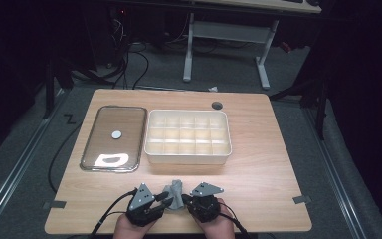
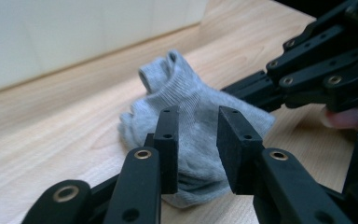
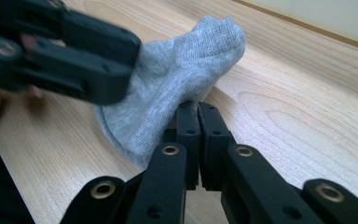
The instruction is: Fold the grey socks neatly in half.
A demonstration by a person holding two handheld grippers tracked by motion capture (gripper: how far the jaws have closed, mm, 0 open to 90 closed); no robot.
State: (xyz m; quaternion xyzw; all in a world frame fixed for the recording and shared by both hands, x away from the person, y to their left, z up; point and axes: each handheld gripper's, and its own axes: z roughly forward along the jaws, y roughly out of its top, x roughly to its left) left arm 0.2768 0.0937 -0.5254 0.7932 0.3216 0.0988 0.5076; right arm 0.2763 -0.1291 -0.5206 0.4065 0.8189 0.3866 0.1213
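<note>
A crumpled grey sock (image 1: 174, 190) lies near the table's front edge, between the two grippers. In the left gripper view the sock (image 2: 186, 93) stands bunched up just beyond my left gripper (image 2: 196, 149). Its jaws are open, with a gap through which the fabric shows and no pad pressing on it. My right gripper (image 3: 198, 116) has its jaws shut together, and the sock's (image 3: 168, 88) lower edge runs into their tips. From the left gripper view, the right gripper (image 2: 242, 88) reaches into the sock's right side. Both grippers sit close together in the high view, left gripper (image 1: 165, 201) and right gripper (image 1: 185, 199).
A white box (image 1: 188, 158) divided into several compartments stands at mid table. Left of it lies a clear rectangular lid (image 1: 104, 144) with a small white disc (image 1: 116, 134) on it. A grey round grommet (image 1: 217, 105) sits near the far edge. A desk frame stands on the floor beyond.
</note>
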